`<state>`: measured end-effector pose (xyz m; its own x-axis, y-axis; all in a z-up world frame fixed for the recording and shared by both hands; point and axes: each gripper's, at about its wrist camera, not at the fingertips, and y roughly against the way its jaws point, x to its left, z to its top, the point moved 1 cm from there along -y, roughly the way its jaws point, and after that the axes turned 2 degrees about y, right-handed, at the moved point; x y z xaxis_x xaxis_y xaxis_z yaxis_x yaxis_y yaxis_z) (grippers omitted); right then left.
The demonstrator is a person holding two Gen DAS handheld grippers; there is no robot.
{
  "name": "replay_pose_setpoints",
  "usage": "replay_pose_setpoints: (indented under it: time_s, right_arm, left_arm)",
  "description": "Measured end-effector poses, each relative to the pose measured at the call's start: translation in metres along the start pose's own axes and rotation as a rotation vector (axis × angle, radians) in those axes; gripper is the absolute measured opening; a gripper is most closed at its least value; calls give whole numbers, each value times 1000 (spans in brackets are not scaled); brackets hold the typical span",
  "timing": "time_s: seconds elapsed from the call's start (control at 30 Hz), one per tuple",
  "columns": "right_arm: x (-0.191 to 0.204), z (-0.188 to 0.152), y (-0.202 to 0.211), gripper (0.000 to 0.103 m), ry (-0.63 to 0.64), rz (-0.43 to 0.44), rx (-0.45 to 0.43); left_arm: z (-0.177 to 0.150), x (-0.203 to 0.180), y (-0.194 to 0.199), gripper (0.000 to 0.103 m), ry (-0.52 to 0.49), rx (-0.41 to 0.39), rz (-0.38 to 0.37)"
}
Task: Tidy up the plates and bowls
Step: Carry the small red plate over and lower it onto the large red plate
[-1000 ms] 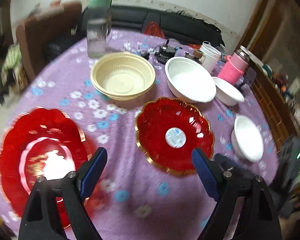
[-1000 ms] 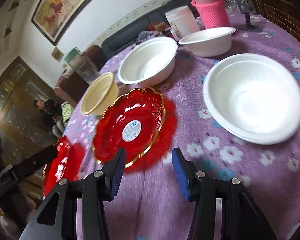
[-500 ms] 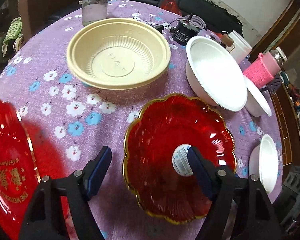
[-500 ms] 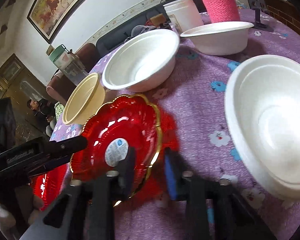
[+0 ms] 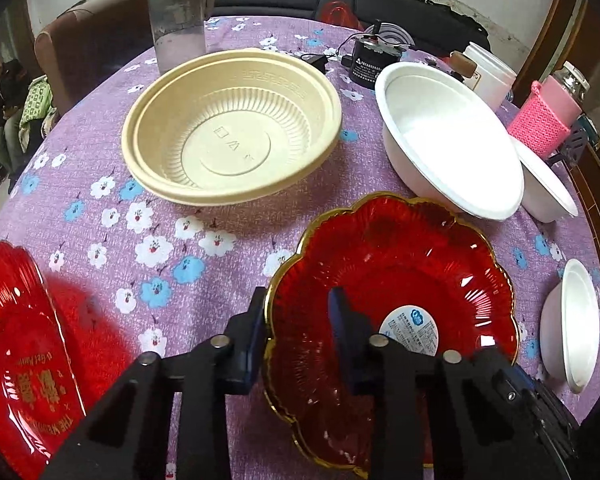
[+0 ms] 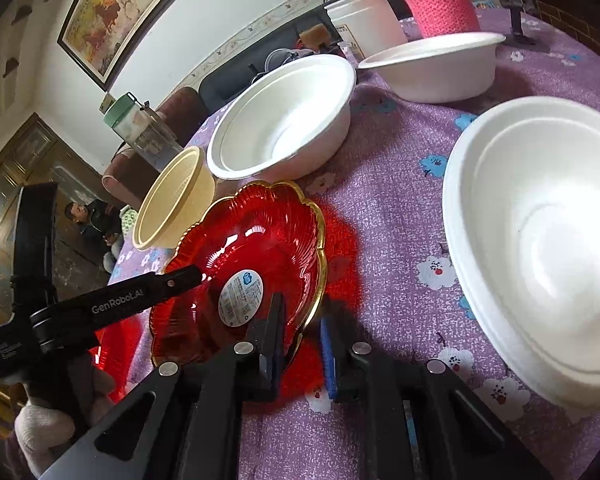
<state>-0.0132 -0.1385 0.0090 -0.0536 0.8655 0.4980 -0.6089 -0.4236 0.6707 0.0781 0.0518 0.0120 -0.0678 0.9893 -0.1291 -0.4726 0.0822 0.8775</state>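
Open cloth (image 5: pixel 160 248) lies clear left of centre in my left view. Beige bowl (image 5: pixel 232 128) blocks above, white bowl (image 5: pixel 448 140) upper right, red plate (image 5: pixel 16 344) lower left.

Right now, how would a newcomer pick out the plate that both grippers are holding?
On the purple flowered tablecloth, look in front of the beige ribbed bowl and the big white bowl. It is the scalloped red plate with a gold rim; unlike the other red plate, it carries a round white sticker.

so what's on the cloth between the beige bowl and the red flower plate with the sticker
Nothing: in the left wrist view only bare flowered tablecloth separates the beige bowl from the red plate.
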Motion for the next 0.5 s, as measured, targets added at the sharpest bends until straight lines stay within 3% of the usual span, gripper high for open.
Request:
replay_pose_setpoints:
  time_s: [0.23,0.5]
  right_arm:
    - [12,-3,12,17,52,10,-48]
    - [37,-8,21,16,90,76,-69]
  left_arm:
    - [-11,12,23,28,38,-39,-38]
    - [-22,34,75,28,60,-155,-55]
